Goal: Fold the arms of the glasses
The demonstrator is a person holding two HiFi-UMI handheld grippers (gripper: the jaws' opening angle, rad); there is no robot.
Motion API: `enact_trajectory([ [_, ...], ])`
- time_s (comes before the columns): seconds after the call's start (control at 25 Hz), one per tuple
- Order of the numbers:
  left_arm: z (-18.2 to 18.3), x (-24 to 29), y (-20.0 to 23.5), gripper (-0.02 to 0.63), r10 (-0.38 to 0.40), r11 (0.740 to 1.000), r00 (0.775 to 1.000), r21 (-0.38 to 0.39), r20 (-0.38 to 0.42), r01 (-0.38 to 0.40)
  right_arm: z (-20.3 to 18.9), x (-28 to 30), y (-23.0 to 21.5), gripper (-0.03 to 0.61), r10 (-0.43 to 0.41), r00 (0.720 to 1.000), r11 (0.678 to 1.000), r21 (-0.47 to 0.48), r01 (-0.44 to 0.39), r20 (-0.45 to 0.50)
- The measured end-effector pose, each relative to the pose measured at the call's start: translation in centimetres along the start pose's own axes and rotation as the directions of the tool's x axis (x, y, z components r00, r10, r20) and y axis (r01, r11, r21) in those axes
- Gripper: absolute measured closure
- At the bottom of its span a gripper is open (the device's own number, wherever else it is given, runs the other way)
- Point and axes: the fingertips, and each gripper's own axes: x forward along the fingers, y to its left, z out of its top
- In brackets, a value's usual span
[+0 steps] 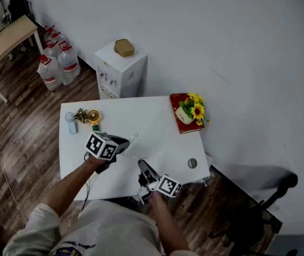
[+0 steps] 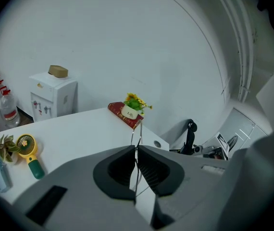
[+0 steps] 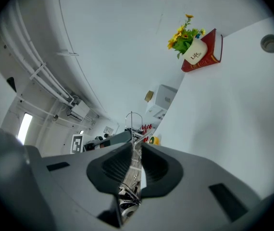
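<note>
- Pinching the glasses (image 2: 137,131) by their thin wire frame, the left gripper (image 2: 136,153) had its jaws fully closed, above the table (image 1: 157,127).
- Opposite, the right gripper (image 3: 136,150) had its jaws narrowed onto one arm. Folding seemed underway, and the next move called for swinging that arm inward.

glasses (image 2: 139,131): thin shiny metal wire | table (image 1: 141,116): smooth matt white | floor (image 1: 24,137): dark wood planks

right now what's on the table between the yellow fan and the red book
Nothing: that stretch of white table between the yellow fan and red book is bare, clearest in the head view.
</note>
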Motion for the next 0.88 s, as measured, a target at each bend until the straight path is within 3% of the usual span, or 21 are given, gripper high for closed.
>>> enact_trajectory([
  [0.04, 0.0, 0.0, -0.3, 0.595, -0.006, 1.000, 1.000, 0.004, -0.001, 0.006, 0.4, 0.0, 0.0, 0.576, -0.002, 1.000, 1.000, -0.003, 0.002, 0.010],
  [0.08, -0.1, 0.1, -0.6, 0.595, -0.013, 1.000, 1.000, 0.010, -0.002, 0.013, 0.7, 0.0, 0.0, 0.590, -0.002, 1.000, 1.000, -0.006, 0.002, 0.018],
  [0.88, -2.7, 1.4, -4.8, 0.595, -0.070, 0.987, 0.990, 0.138, -0.124, 0.087, 1.9, 0.5, 0.4, 0.592, 0.017, 1.000, 1.000, -0.003, -0.017, 0.019],
])
